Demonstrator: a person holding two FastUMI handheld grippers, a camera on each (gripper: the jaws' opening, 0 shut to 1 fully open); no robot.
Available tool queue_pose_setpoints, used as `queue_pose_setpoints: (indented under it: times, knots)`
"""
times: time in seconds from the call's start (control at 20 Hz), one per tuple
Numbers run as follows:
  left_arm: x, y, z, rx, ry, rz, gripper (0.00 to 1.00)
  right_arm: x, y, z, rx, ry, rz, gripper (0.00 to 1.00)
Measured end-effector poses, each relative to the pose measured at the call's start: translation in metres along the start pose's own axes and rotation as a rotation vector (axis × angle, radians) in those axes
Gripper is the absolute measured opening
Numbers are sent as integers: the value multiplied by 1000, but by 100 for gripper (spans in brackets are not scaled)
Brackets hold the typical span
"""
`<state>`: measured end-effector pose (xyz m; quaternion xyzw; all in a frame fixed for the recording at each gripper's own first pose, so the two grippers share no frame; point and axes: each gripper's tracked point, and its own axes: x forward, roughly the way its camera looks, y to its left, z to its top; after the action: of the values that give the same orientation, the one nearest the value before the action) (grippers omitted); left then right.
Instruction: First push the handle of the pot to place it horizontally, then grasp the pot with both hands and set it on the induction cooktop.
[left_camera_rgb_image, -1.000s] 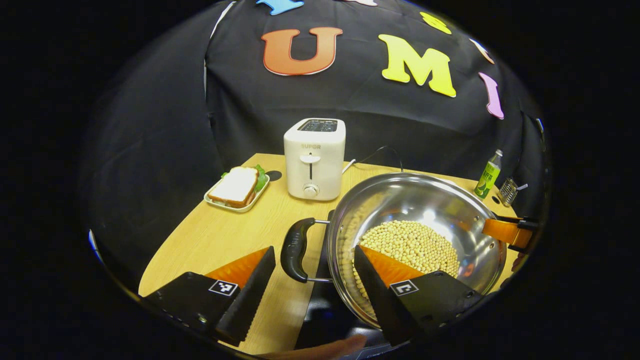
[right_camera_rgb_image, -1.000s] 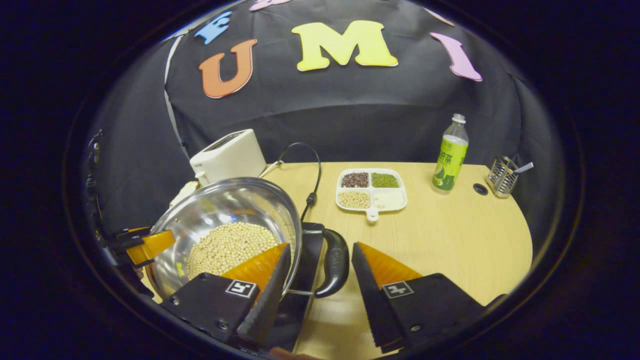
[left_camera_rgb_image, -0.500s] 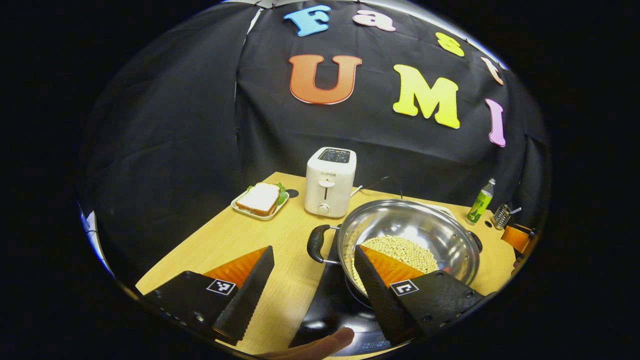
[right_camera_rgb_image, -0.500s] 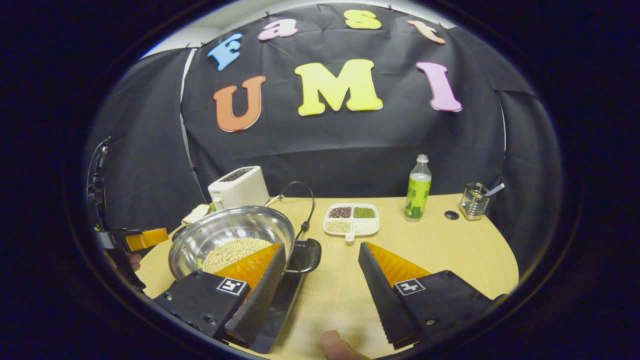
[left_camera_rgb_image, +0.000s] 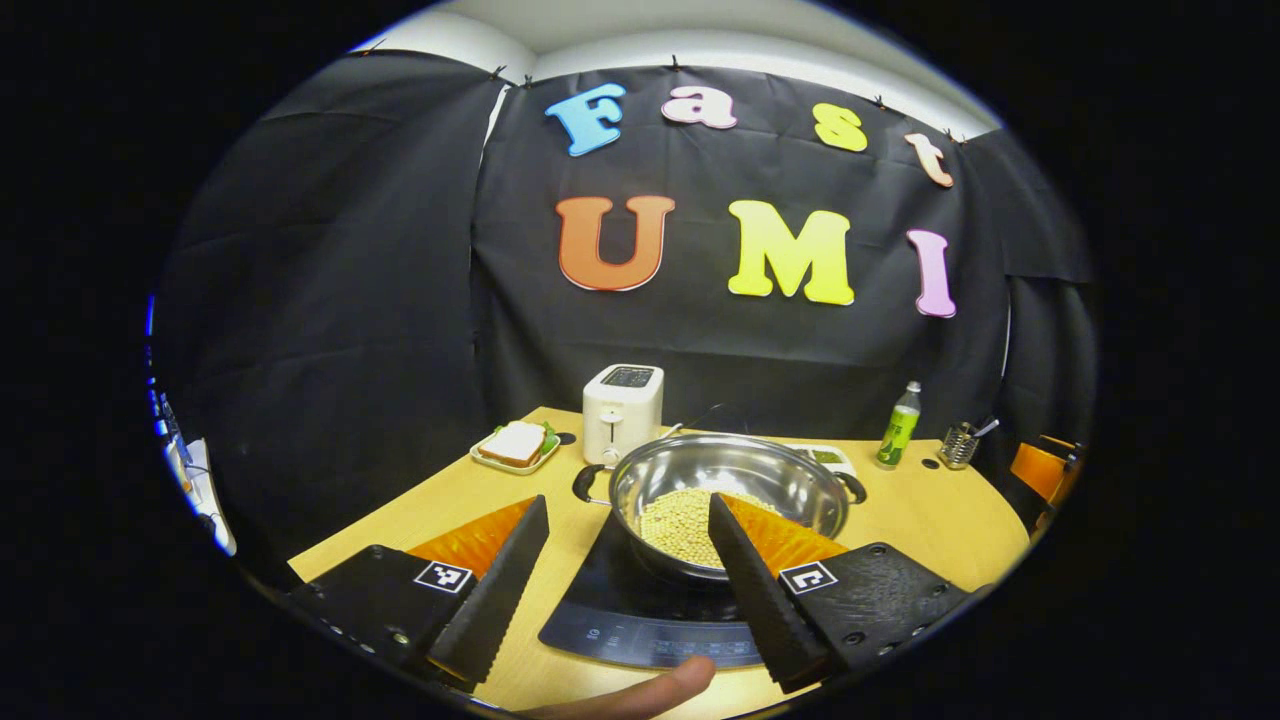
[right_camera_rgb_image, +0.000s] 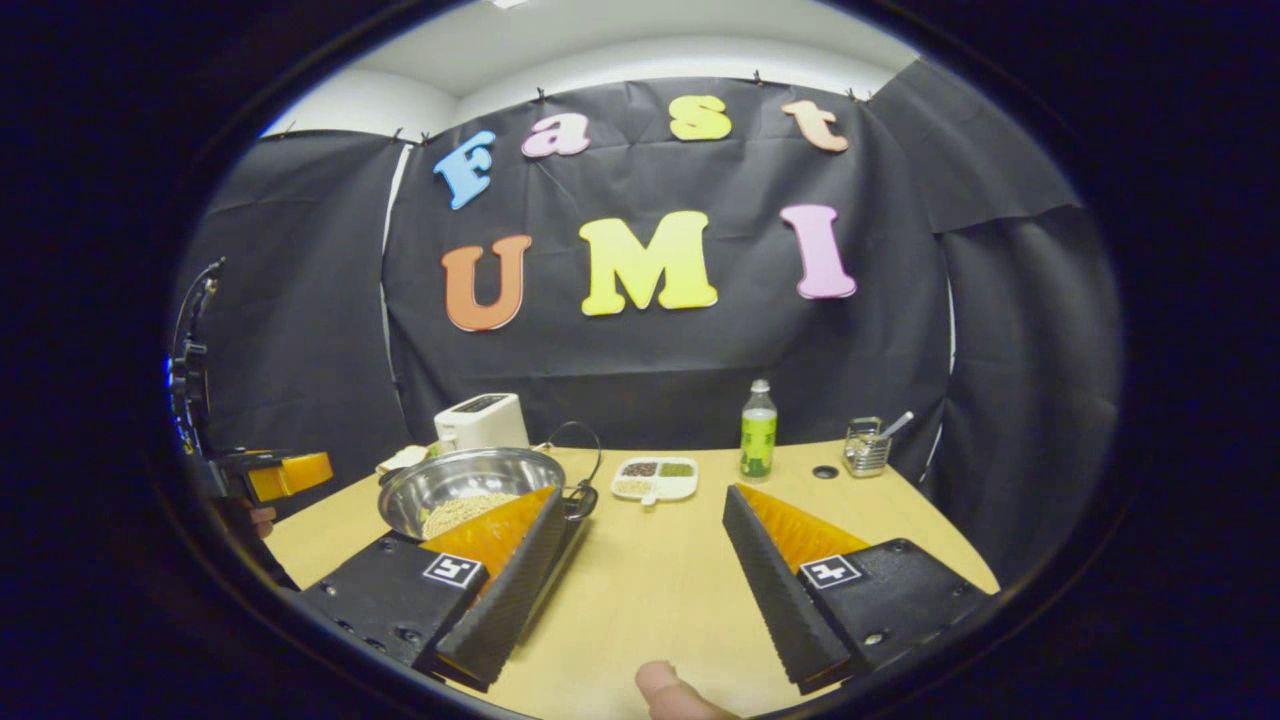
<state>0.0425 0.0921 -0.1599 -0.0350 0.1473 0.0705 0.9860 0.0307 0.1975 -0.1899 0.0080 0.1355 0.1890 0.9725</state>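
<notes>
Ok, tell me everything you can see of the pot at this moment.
The pot is a wide, shiny bowl that looks like stainless steel, with a dark loop handle on each side. It stands upright on the black induction cooktop on the wooden table, partly filled with pale round beans. Neither gripper touches it; both sets of fingers are open and apart from it.

Pot (left_camera_rgb_image: 728, 487) on induction cooktop (left_camera_rgb_image: 620, 615), toaster (left_camera_rgb_image: 621, 413) behind it, sandwich plate (left_camera_rgb_image: 515, 447) left of toaster
</notes>
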Motion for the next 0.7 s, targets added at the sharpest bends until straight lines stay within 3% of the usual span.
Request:
queue_pose_setpoints:
  times: [0.25, 0.4, 0.7]
  knots:
    - [-40, -47, 44, 9, -99, -52, 95, -60, -53, 30, -32, -80, -91, 99]
    - [-68, -61, 67, 57, -183, 2, 96, -91, -75, 47, -62, -139, -143, 100]
    - [-118, -107, 72, 51, -267, -77, 95, -134, -97, 64, -54, -204, -191, 100]
